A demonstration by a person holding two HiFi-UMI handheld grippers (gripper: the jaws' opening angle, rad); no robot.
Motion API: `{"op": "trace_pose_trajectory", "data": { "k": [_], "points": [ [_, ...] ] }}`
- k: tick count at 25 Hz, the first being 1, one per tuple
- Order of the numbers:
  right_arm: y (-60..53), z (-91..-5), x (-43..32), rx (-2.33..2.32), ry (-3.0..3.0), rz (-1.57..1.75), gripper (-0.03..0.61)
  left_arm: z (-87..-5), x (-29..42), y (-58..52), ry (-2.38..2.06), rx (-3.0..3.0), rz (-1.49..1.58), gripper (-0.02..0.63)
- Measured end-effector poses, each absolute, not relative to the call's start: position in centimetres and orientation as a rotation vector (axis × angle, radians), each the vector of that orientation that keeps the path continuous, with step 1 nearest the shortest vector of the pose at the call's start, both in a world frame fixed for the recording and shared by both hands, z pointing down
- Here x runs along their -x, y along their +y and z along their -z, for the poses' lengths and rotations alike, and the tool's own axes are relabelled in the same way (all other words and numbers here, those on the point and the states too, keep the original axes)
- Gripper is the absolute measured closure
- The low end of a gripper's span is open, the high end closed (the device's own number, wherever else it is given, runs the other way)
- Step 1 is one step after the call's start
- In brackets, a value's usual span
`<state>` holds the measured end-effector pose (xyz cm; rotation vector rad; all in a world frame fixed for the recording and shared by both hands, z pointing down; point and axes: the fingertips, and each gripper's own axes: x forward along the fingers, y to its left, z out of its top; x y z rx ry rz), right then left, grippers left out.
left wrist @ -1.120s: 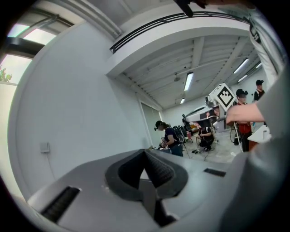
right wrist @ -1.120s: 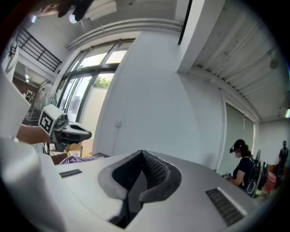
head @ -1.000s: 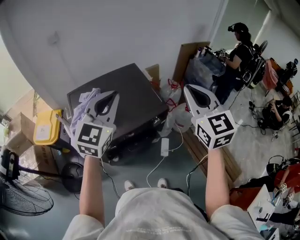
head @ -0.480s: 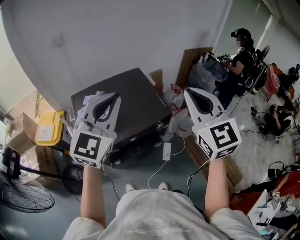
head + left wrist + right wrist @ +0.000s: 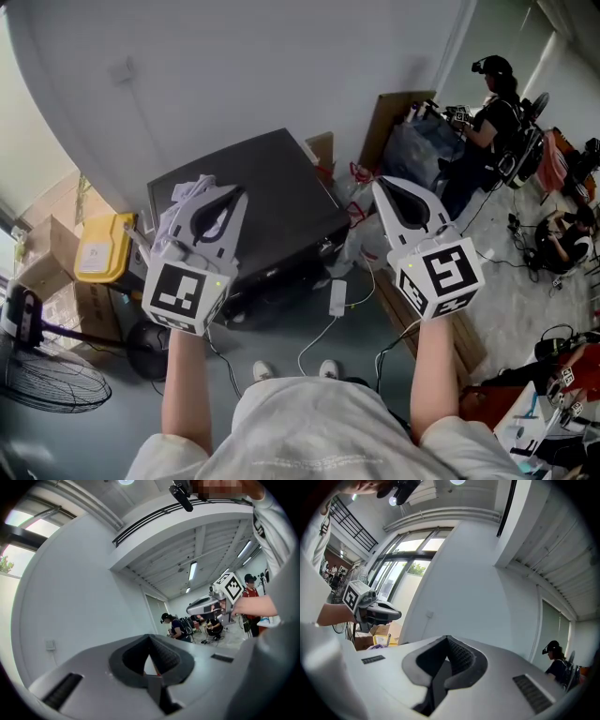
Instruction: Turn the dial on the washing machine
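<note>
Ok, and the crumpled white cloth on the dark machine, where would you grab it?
A raised fold, pinched from above, I'd guess. The white cloth lies bunched at the left corner of the dark machine, partly behind the left tongs, with no flat edge showing.

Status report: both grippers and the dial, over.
Left gripper shut, empty. Right gripper shut, empty, both in air. Dial not in sight; dark machine below, white cloth at its edge.

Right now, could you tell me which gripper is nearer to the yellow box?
Left. The left gripper hangs just right of the yellow box; the right gripper is well further right, past the dark machine.
</note>
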<state>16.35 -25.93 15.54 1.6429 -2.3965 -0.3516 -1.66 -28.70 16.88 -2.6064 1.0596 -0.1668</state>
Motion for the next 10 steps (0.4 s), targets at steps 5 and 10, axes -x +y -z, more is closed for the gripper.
{"op": "trace_pose_trajectory", "data": {
  "k": [5, 10],
  "points": [
    [-25.98, -15.91, -16.35, -1.638, -2.398, 0.346, 0.565, -17.31, 1.72, -28.75, 1.064, 2.608, 0.183, 0.600],
    [-26.22, -16.15, -16.25, -1.636, -2.388, 0.349, 0.565, -17.54, 1.93, -29.03, 1.068, 2.610, 0.185, 0.600]
  ]
}}
